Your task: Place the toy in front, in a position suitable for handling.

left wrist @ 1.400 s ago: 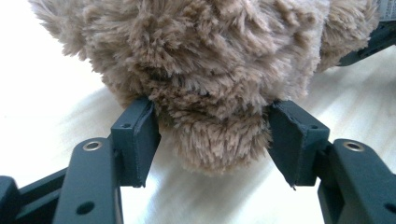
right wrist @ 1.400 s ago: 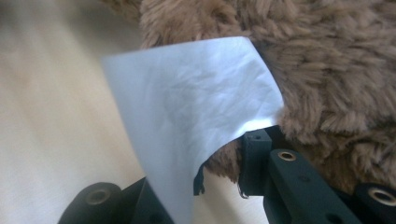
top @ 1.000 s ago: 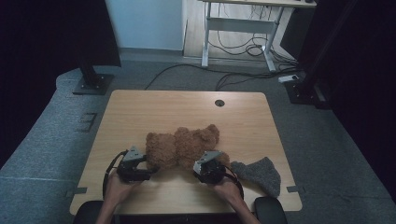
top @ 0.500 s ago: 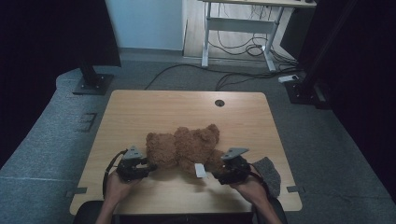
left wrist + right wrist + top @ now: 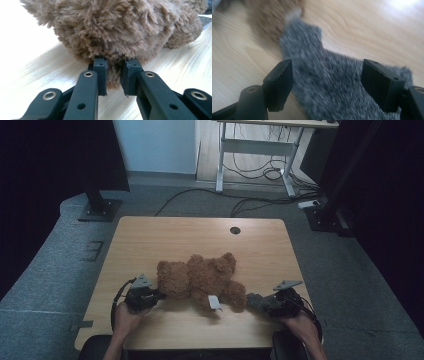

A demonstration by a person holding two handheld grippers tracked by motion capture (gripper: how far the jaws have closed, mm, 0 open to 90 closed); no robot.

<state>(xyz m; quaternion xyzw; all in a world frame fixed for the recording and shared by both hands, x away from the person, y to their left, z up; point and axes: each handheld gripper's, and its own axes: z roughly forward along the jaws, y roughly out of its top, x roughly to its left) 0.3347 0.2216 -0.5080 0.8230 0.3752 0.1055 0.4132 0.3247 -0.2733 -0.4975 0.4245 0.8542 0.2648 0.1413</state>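
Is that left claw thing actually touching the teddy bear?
Touching. In the left gripper view, the left gripper has its jaws pinched on a tuft of the teddy bear, fur squeezed between them.

One bear [image 5: 200, 277], brown, with one white tag [image 5: 214, 302] at its 5 o'clock. One grey cloth [image 5: 332, 82], at 3 o'clock of the bear. Two grippers: left [image 5: 159, 295] and right [image 5: 265, 302], each with two black jaws. Two hands [image 5: 127, 320] [image 5: 300, 325]. One table [image 5: 170, 235], with one round hole [image 5: 235, 229] at 12 o'clock.
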